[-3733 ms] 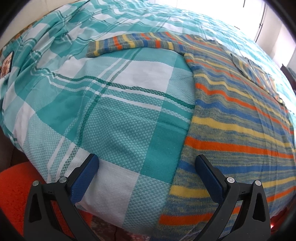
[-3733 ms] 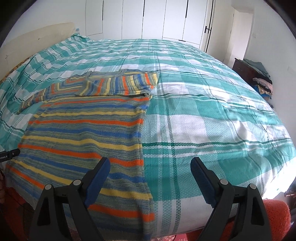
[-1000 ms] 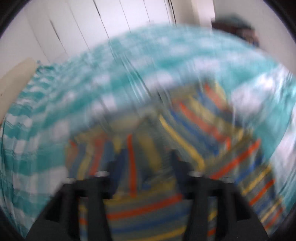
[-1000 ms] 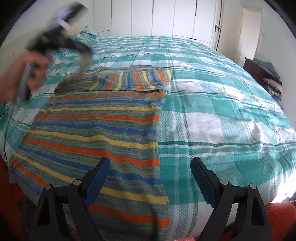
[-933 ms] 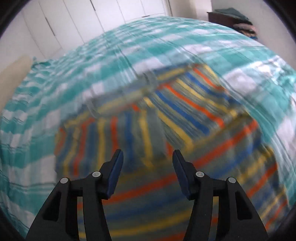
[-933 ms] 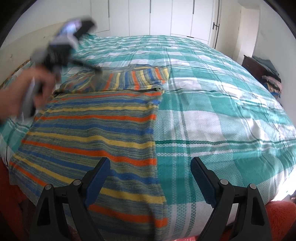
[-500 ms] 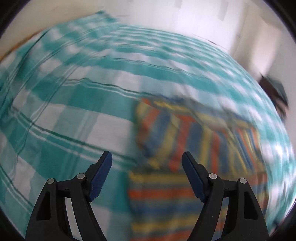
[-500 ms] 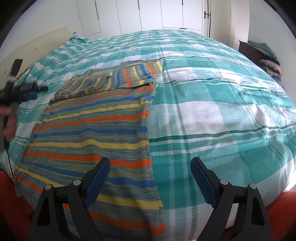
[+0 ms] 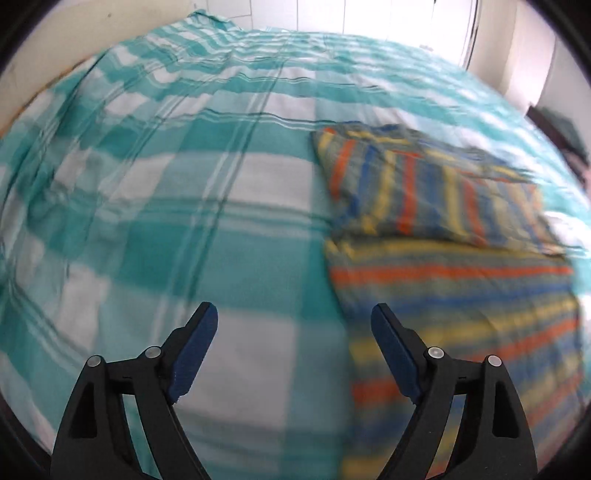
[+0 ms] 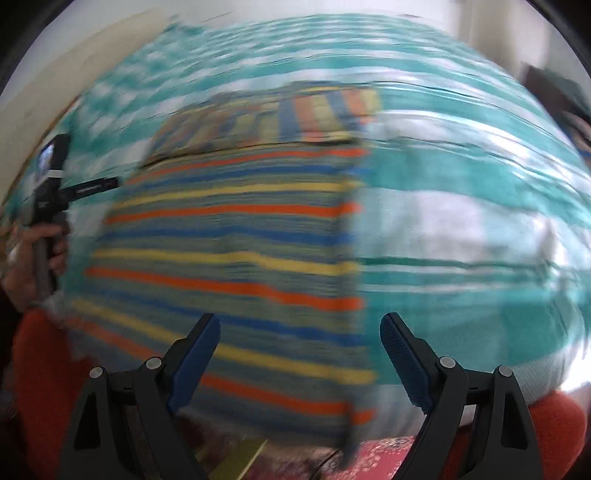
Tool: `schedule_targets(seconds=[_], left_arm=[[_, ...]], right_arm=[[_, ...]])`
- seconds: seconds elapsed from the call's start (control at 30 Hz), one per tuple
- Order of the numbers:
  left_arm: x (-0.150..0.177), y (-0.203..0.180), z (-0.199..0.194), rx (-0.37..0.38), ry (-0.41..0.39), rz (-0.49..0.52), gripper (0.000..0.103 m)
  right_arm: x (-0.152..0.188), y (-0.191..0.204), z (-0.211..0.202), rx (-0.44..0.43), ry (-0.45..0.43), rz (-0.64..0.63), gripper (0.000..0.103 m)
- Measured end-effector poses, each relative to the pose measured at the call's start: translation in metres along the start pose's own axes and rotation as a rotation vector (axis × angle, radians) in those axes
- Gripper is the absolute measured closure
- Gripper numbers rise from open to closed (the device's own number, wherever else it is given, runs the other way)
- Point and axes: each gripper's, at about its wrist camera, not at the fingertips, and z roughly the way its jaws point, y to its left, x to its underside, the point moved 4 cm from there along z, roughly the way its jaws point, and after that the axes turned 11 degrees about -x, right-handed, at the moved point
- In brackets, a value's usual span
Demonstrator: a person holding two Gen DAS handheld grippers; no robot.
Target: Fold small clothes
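A striped sweater (image 9: 454, 288) in orange, blue and yellow lies flat on the bed, with both sleeves folded across its top (image 9: 424, 192). It also shows, blurred, in the right wrist view (image 10: 236, 240). My left gripper (image 9: 293, 325) is open and empty, held above the bed just left of the sweater's edge. My right gripper (image 10: 301, 332) is open and empty, over the sweater's lower hem at the bed's near edge. The left gripper, held in a hand, also shows in the right wrist view (image 10: 51, 184) beside the sweater's left side.
The bed has a teal and white plaid cover (image 9: 166, 221). White wardrobe doors (image 9: 369, 18) stand behind it. An orange-red rug (image 10: 44, 369) lies on the floor by the bed's near edge. A dark cabinet with clothes (image 9: 565, 125) stands at the far right.
The left sleeve has been folded across the top and released; my left gripper opened and drew back to the left. My right gripper stays open and is now swinging, blurring its view.
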Motion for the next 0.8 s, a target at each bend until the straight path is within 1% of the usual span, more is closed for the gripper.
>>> schedule_targets(seconds=[0.07, 0.1, 0.13, 0.17, 0.23, 0.27, 0.3, 0.33, 0.37, 0.4, 0.47, 0.5, 0.53, 0.57, 0.63, 0.67, 0.7, 0.8], left_arm=[[0.016, -0.006, -0.012, 0.038, -0.006, -0.007, 0.016], [0.022, -0.008, -0.017, 0.049, -0.009, -0.007, 0.016], [0.027, -0.01, -0.019, 0.061, -0.011, -0.01, 0.015], [0.034, -0.013, -0.023, 0.072, -0.015, -0.015, 0.015], [0.046, -0.013, -0.022, 0.08, -0.011, -0.033, 0.012], [0.057, -0.011, -0.017, 0.078, 0.01, -0.05, 0.012], [0.066, -0.009, -0.011, 0.077, 0.032, -0.066, 0.012], [0.072, -0.007, -0.009, 0.078, 0.035, -0.075, 0.012], [0.077, -0.006, -0.008, 0.079, 0.019, -0.073, 0.012], [0.08, -0.006, -0.011, 0.078, -0.007, -0.053, 0.012], [0.08, -0.008, -0.013, 0.071, -0.004, -0.025, 0.012], [0.079, -0.009, -0.013, 0.072, -0.003, -0.019, 0.011], [0.08, -0.009, -0.013, 0.075, -0.005, -0.02, 0.011], [0.08, -0.008, -0.012, 0.078, -0.008, -0.021, 0.011], [0.08, -0.008, -0.011, 0.081, -0.007, -0.018, 0.009], [0.079, -0.009, -0.01, 0.081, -0.006, -0.014, 0.007], [0.079, -0.01, -0.009, 0.08, -0.006, -0.011, 0.006], [0.079, -0.011, -0.008, 0.072, -0.002, -0.012, 0.006]], right_arm=[[-0.018, 0.022, 0.001, -0.062, -0.005, -0.035, 0.015], [-0.028, 0.028, 0.002, -0.096, -0.015, -0.033, 0.015], [-0.046, 0.035, 0.004, -0.168, -0.035, -0.006, 0.015], [-0.06, 0.037, 0.006, -0.239, -0.051, 0.045, 0.015], [-0.095, 0.034, 0.018, -0.411, -0.088, 0.208, 0.015], [-0.113, 0.031, 0.027, -0.485, -0.097, 0.282, 0.016], [-0.135, 0.024, 0.042, -0.519, -0.11, 0.353, 0.022], [-0.151, 0.018, 0.054, -0.498, -0.13, 0.389, 0.028], [-0.167, 0.01, 0.066, -0.454, -0.151, 0.398, 0.036], [-0.185, 0.003, 0.082, -0.391, -0.163, 0.38, 0.043], [-0.2, -0.007, 0.108, -0.311, -0.147, 0.352, 0.049], [-0.201, -0.012, 0.124, -0.296, -0.113, 0.354, 0.051], [-0.197, -0.014, 0.137, -0.306, -0.07, 0.365, 0.053], [-0.189, -0.016, 0.15, -0.318, -0.019, 0.386, 0.055], [-0.174, -0.02, 0.166, -0.315, 0.062, 0.403, 0.056], [-0.167, -0.019, 0.166, -0.303, 0.071, 0.381, 0.062], [-0.166, -0.018, 0.165, -0.292, 0.066, 0.354, 0.064], [-0.161, -0.011, 0.149, -0.244, 0.058, 0.27, 0.063]])
